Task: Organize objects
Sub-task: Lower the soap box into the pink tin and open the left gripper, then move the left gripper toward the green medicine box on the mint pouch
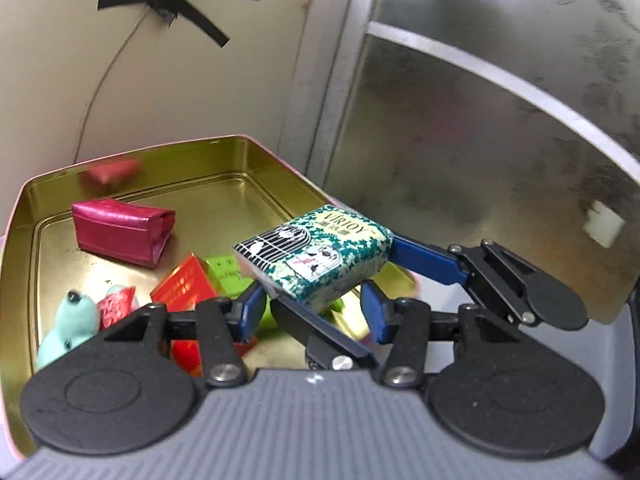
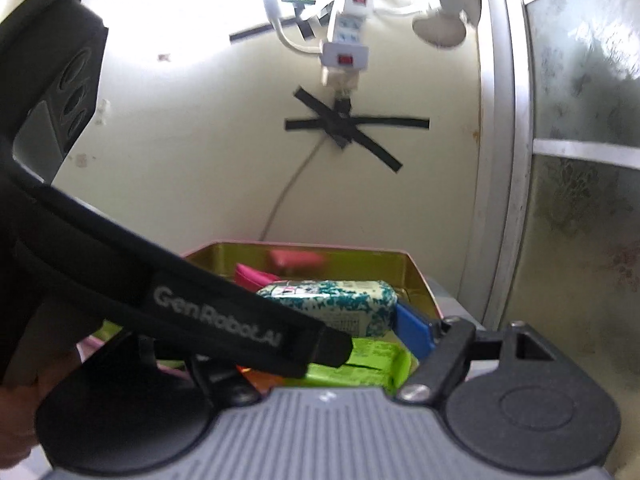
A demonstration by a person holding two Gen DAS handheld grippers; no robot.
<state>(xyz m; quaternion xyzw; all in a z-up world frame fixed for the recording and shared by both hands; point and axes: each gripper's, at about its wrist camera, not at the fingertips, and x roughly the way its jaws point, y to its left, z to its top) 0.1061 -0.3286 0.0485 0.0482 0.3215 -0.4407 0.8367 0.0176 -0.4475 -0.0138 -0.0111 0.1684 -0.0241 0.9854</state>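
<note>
- Cream wall is standing behind everything, carrying a cross of black tape point(image 1: 176, 4) and a thin cable point(image 1: 100, 92); a frosted glass door point(image 1: 480, 140) is closing off the right side.
- An open tin point(image 1: 160, 146), gold inside and pink outside, is sitting against that wall, its far right corner lying close to the door frame.
- Clutter is crowding the tin's near left: a teal plush toy point(image 1: 74, 320), a red packet point(image 1: 182, 284) and a green packet point(image 1: 226, 274). A magenta pouch point(image 1: 124, 232) is lying further back on the left.
- Bare gold floor is showing across the far right of the tin, between the pouch and the right wall.
- The tissue pack point(image 1: 316, 256) is hanging over the tin's near right part, above the green packet, touching no floor that I can see.
- Its long axis is running from near left to far right, and its printed face is tilting up.
- The right tool point(image 1: 336, 276) is coming in from the right and clamping the pack, a blue finger point(image 1: 428, 262) pressing its right end.
- The left tool point(image 1: 314, 312) is sitting just below the pack with its pads apart, gripping nothing visible.
</note>
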